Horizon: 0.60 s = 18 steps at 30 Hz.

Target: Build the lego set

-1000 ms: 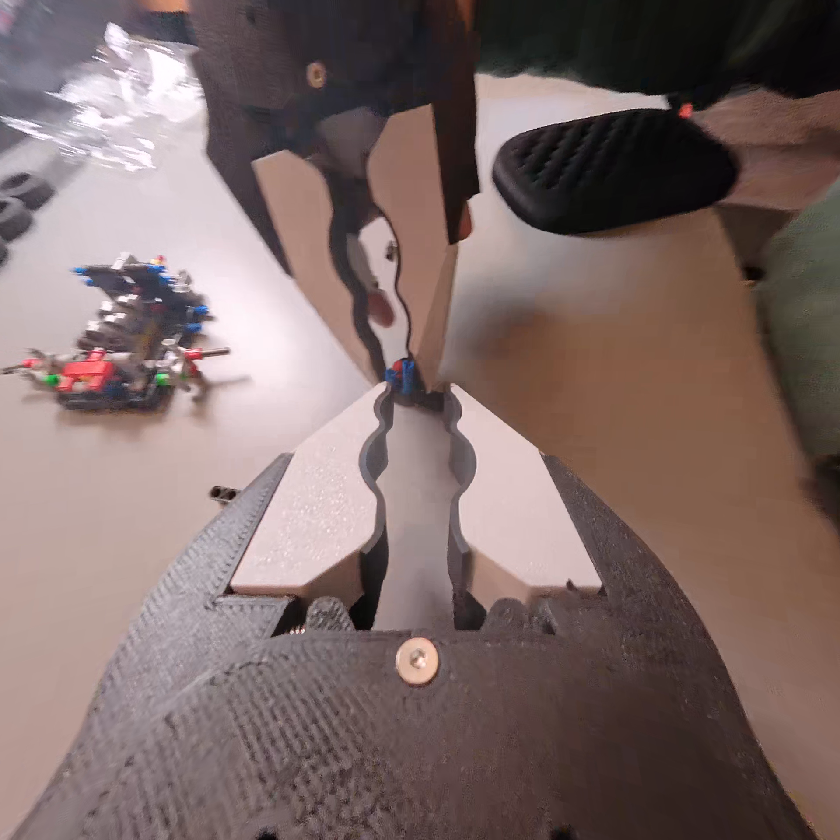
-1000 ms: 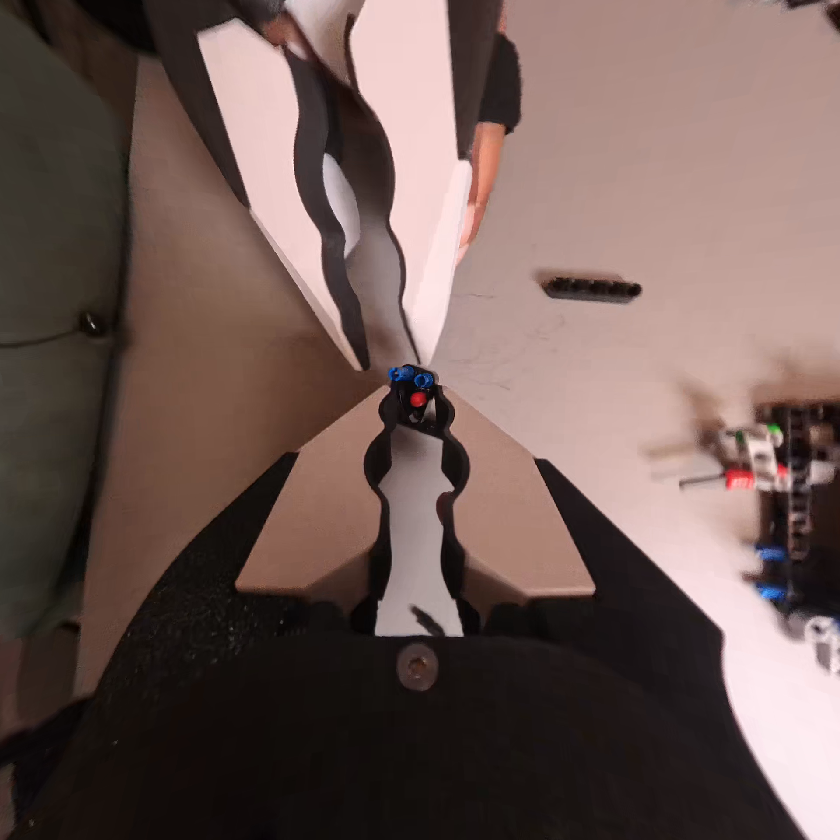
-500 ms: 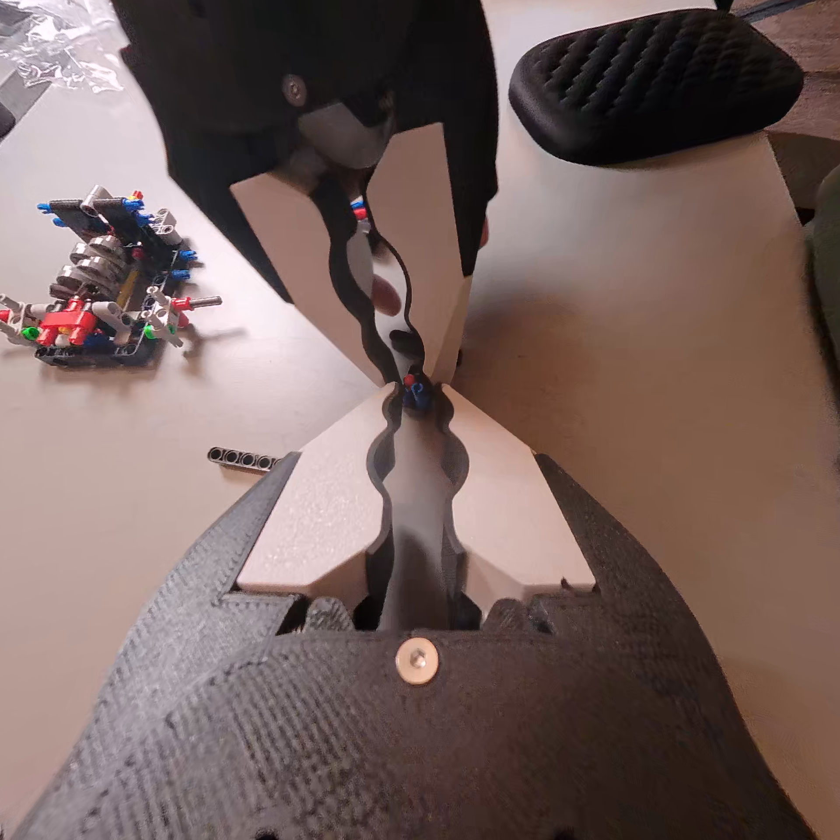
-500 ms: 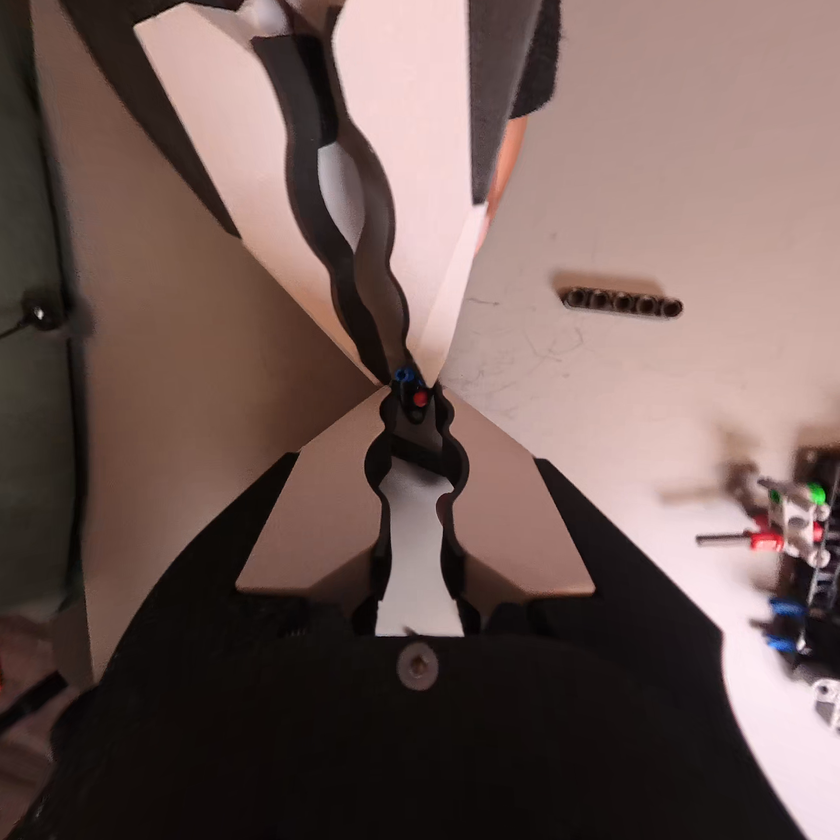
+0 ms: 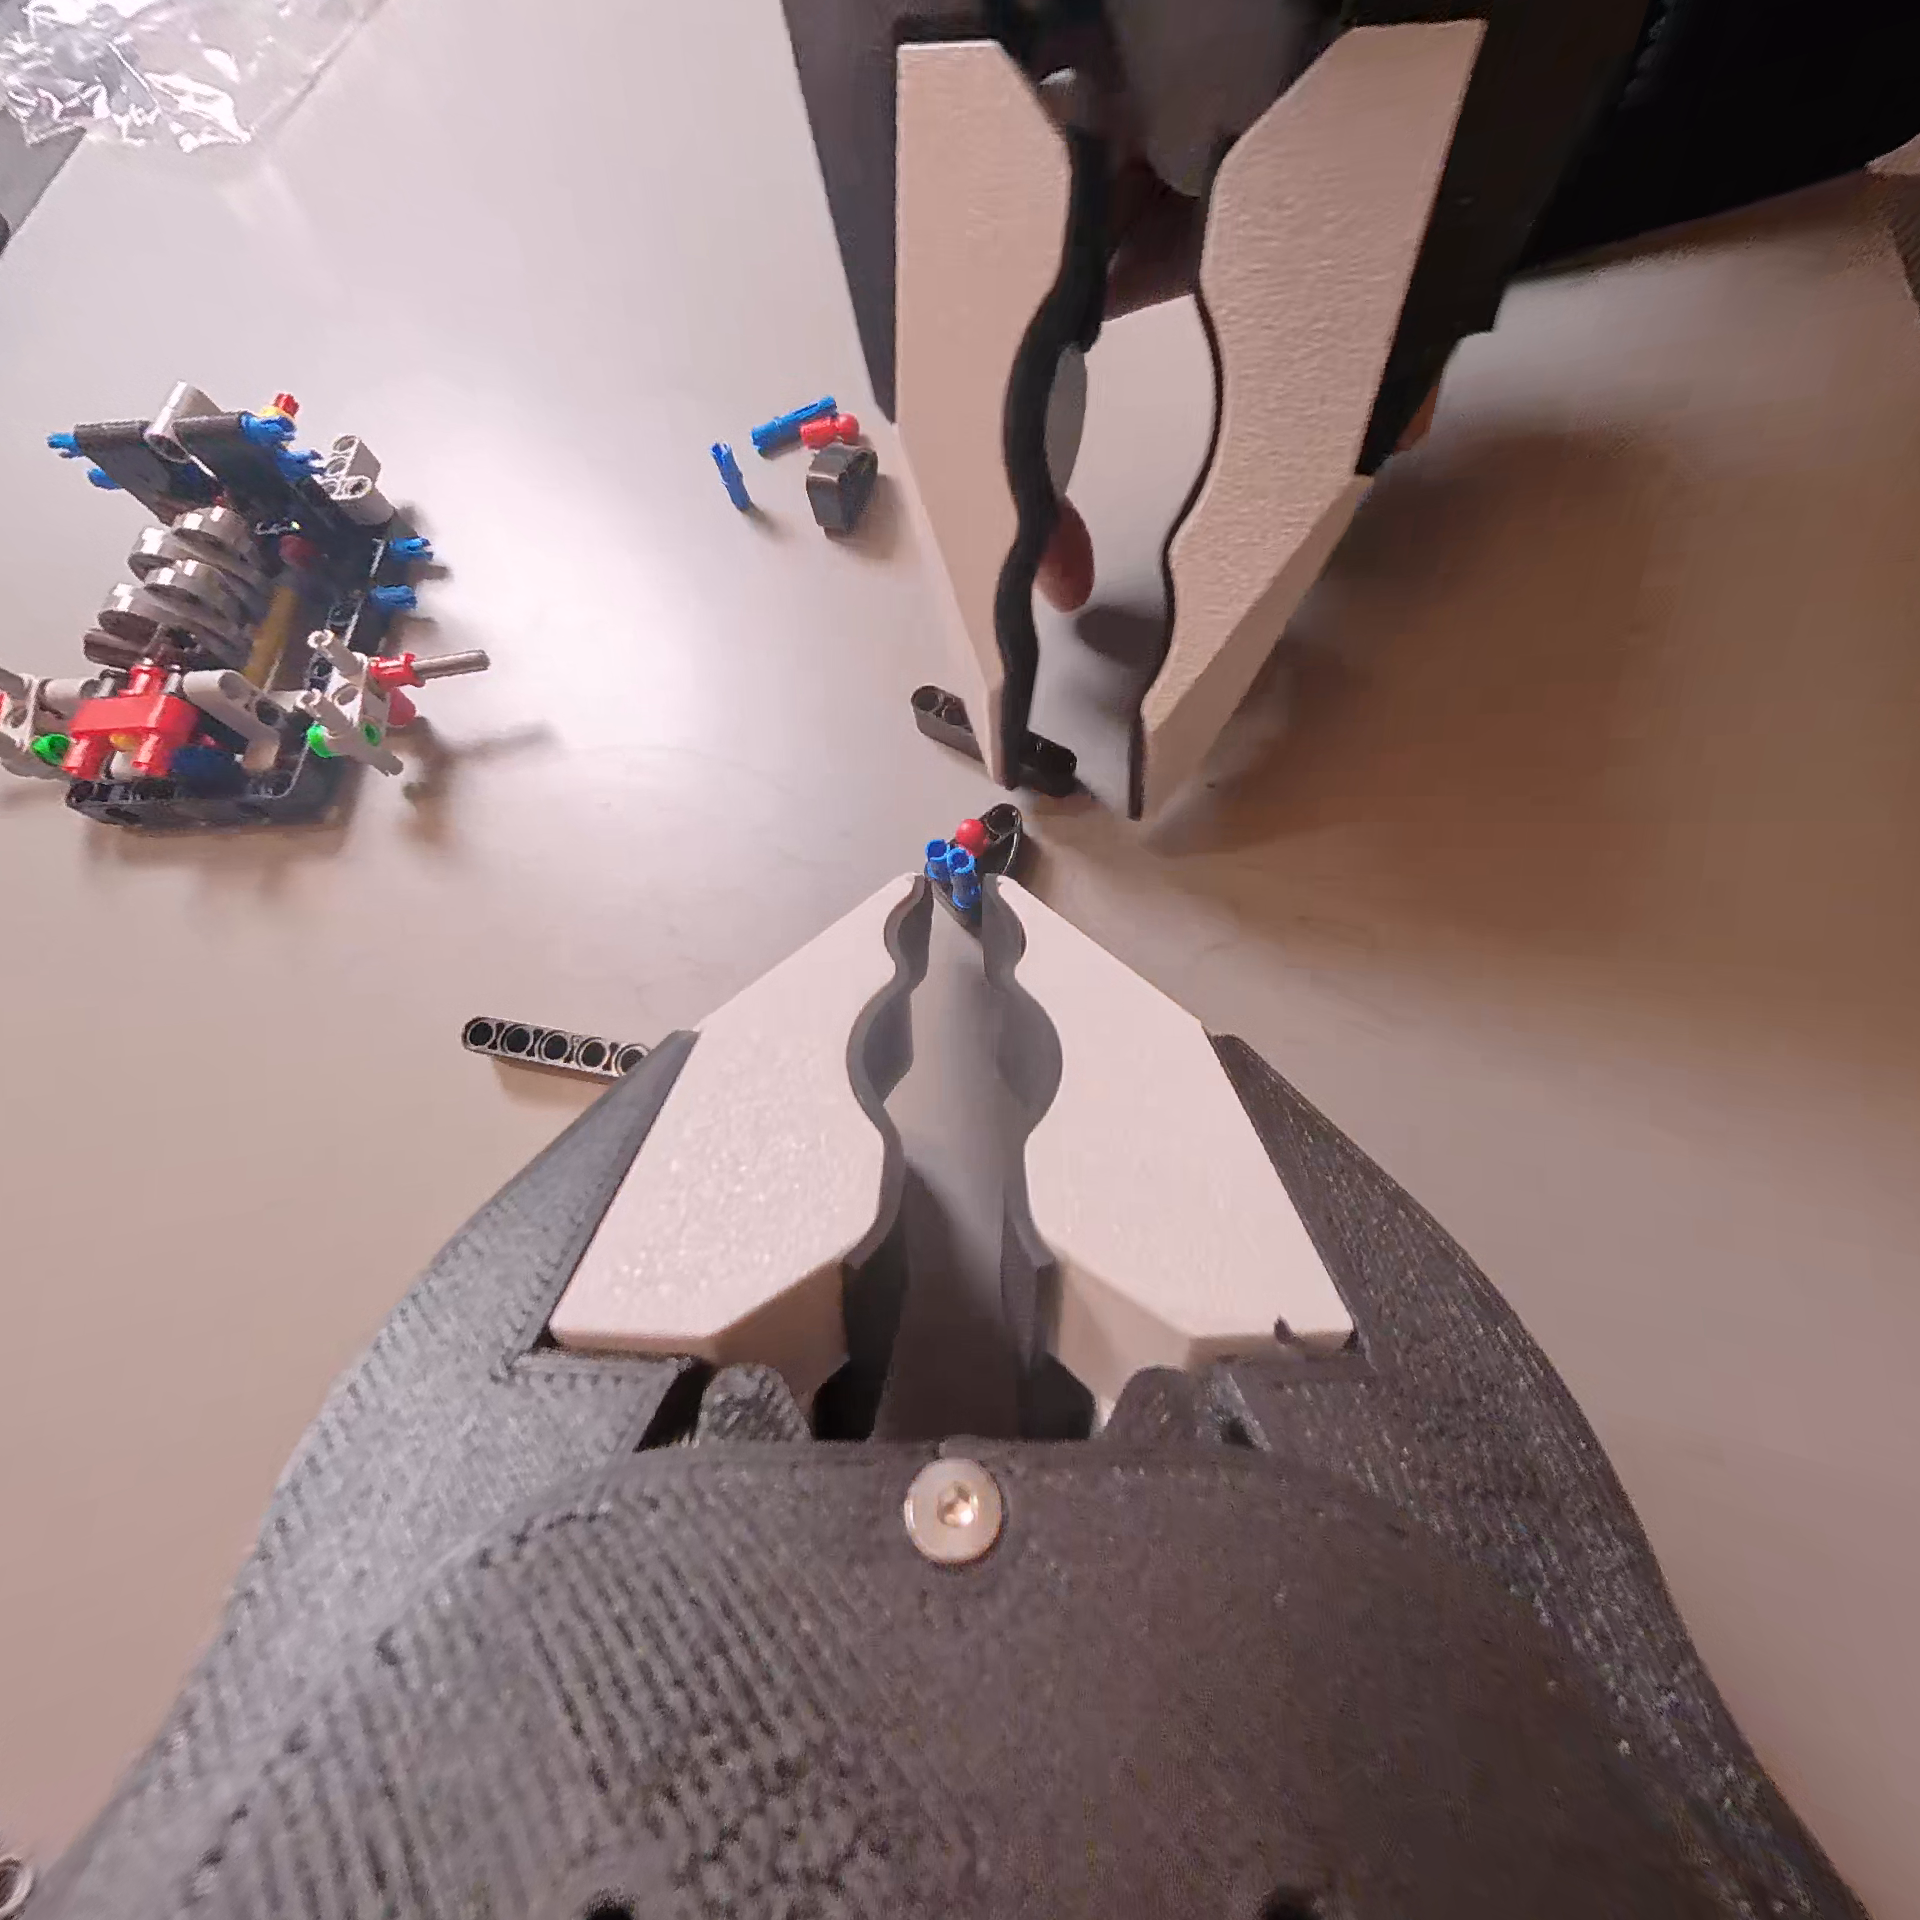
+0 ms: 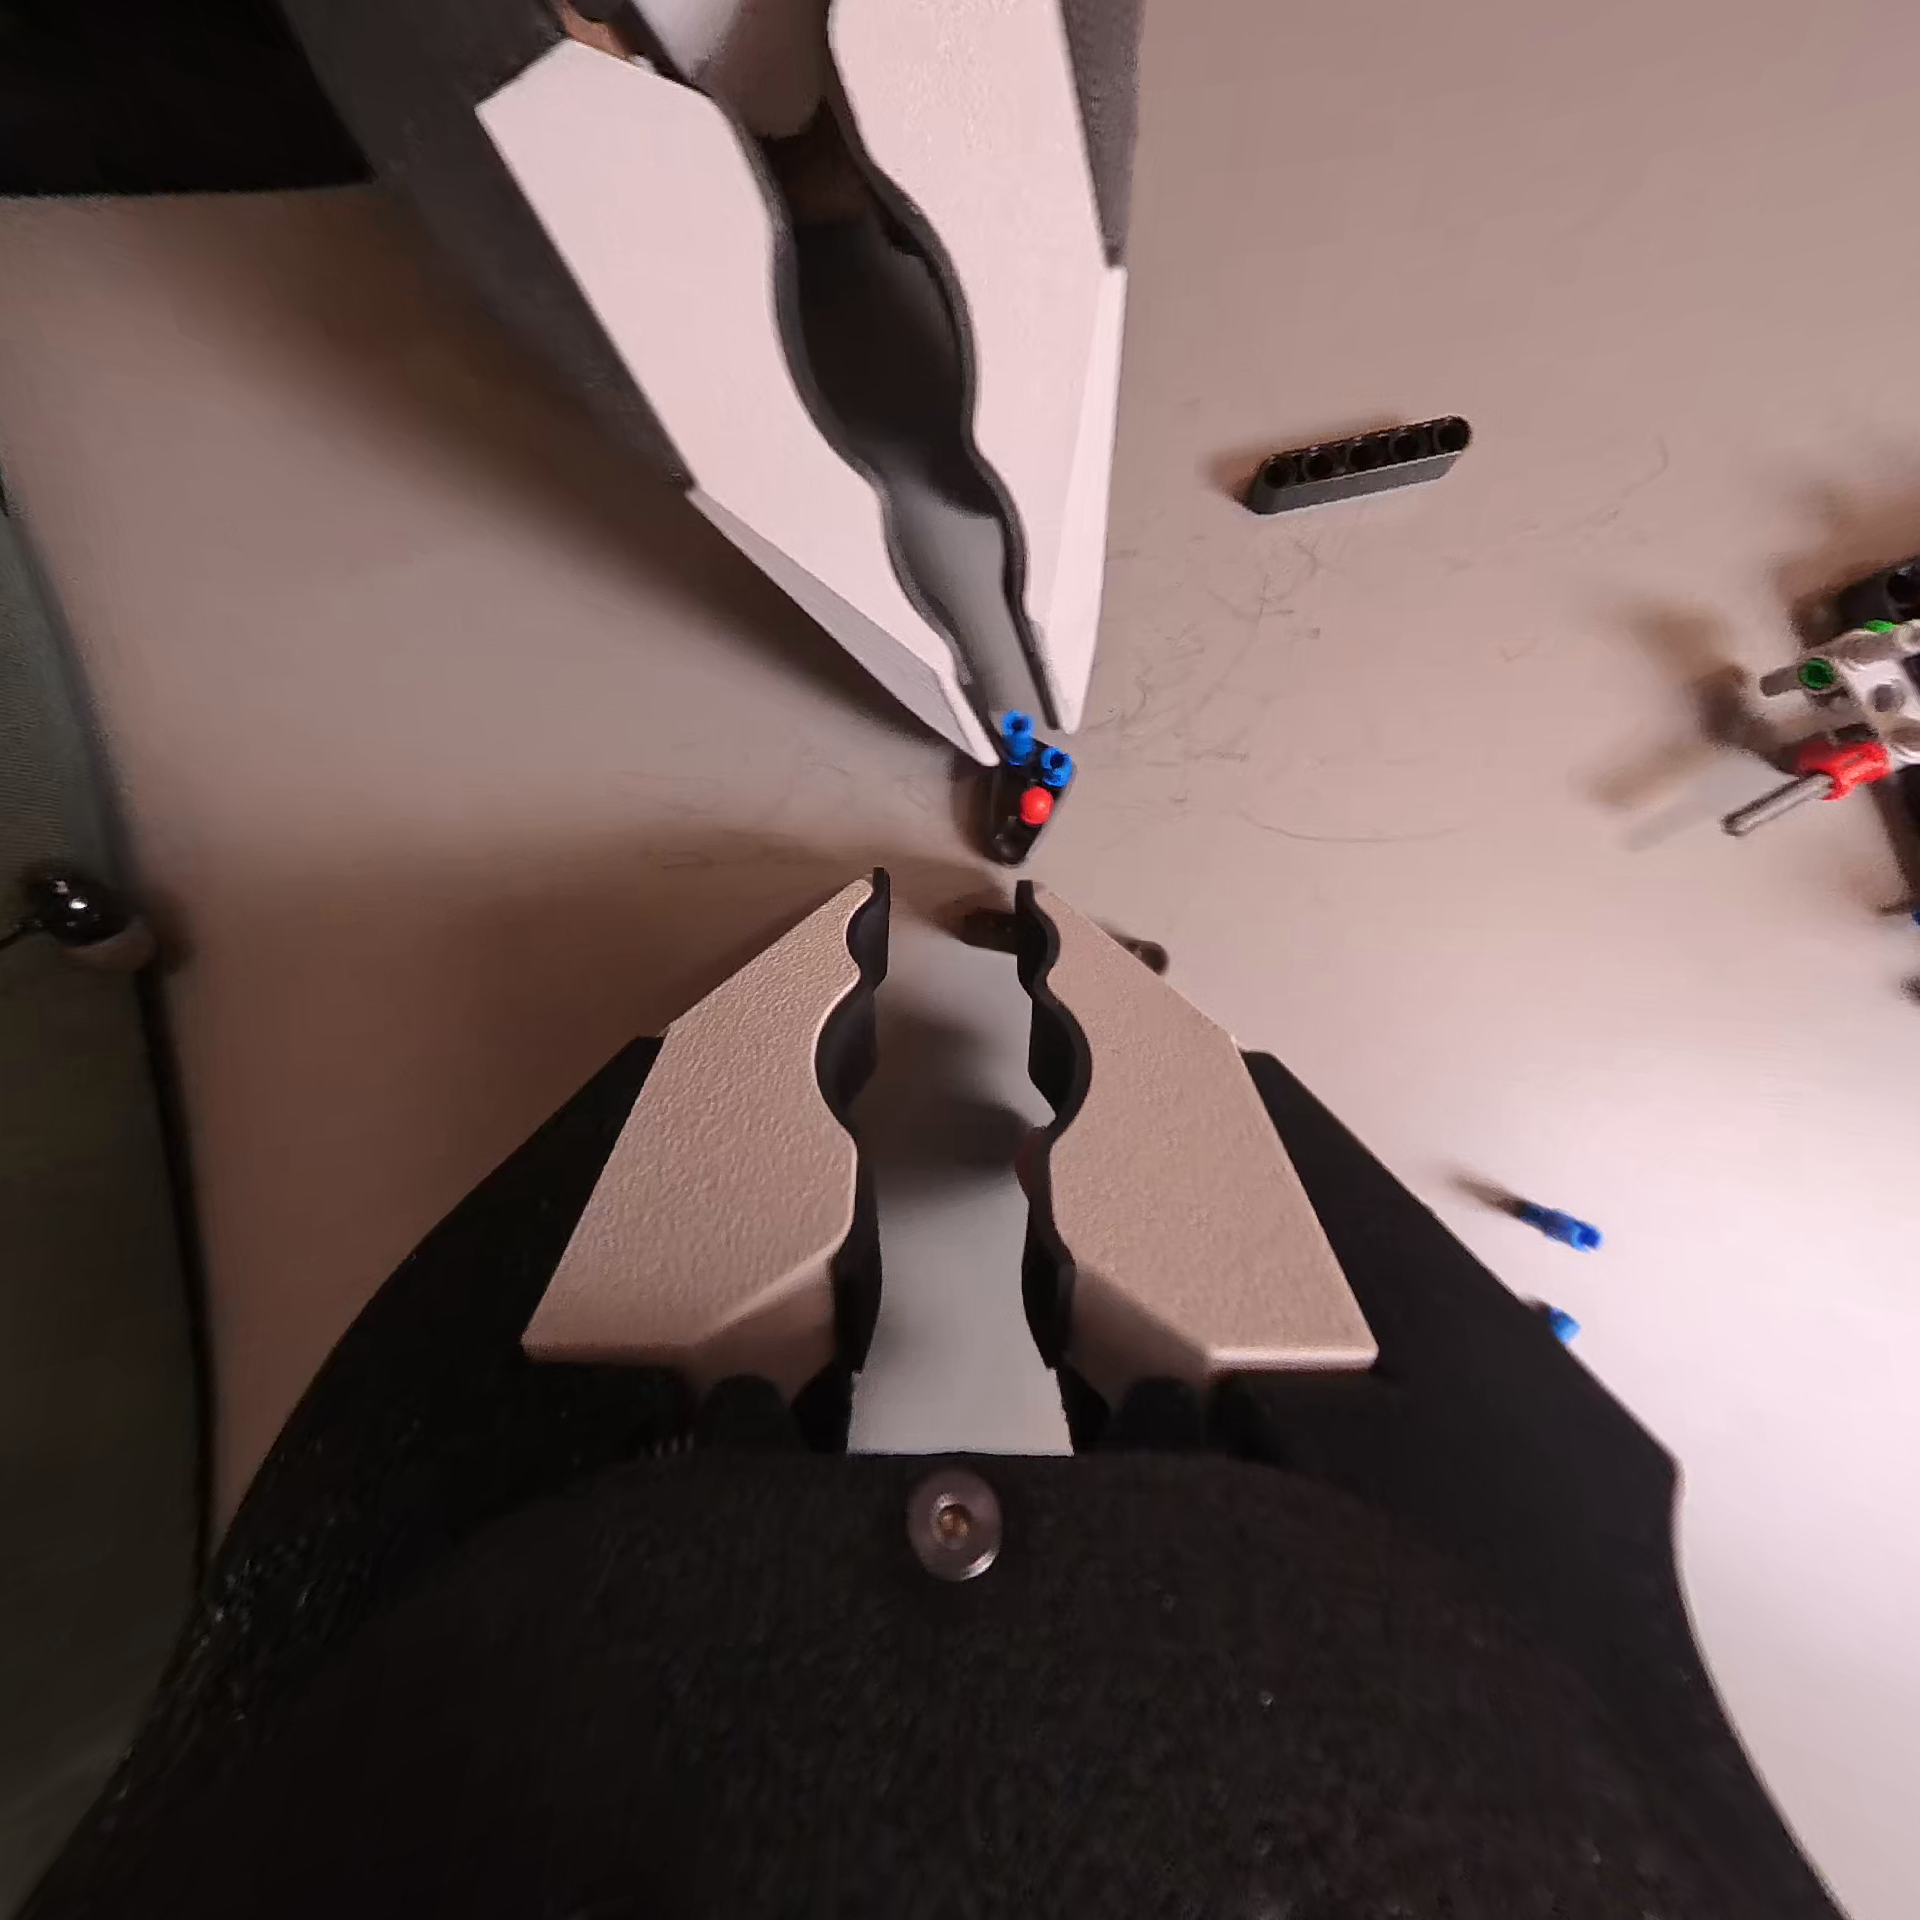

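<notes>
Half a second ago both my grippers pinched the small piece (image 5: 971, 854); now my right gripper (image 6: 951, 899) has released, jaws apart, while my left gripper (image 5: 961, 888) alone grasps it above the table (image 5: 623, 883) (pins seem seated). Only the left view shows loose pins (image 5: 795, 426), far left of the chassis (image 5: 218, 613).

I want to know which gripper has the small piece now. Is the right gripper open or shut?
Open. The right gripper shows a clear gap between its fingers with nothing in it. The small black piece with blue and red pins is held only by the left gripper.
</notes>
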### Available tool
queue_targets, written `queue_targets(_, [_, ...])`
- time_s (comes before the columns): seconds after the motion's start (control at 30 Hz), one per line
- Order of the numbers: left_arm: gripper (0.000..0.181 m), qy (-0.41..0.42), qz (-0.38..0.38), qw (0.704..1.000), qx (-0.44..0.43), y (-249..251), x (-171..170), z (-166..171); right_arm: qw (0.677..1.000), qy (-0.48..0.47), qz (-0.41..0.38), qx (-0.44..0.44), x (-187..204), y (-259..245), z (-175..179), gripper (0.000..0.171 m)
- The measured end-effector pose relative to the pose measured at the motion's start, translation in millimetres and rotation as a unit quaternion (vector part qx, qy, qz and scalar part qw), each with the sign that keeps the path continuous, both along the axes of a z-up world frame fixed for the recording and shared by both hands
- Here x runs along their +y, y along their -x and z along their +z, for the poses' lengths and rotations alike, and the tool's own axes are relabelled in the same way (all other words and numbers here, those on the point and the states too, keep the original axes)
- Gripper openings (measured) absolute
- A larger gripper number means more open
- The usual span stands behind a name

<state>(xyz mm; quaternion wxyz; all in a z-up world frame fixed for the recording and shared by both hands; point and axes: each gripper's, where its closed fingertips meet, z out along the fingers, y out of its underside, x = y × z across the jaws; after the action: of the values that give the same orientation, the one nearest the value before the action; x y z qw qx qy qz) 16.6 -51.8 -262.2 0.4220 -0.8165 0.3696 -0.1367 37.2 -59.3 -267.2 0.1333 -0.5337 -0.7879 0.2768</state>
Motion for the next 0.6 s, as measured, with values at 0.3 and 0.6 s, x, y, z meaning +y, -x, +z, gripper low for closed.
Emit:
queue_targets(0.3, [0.003,-0.004,-0.067,0.998,-0.001,-14,-1,0,0.999,0.015,0.008,0.037,11,-14,16,0.025])
queue_targets(0.6, [0.008,0.014,-0.129,0.991,-0.018,-16,1,0,0.987,-0.071,0.134,0.057,27,-17,1,0.051])
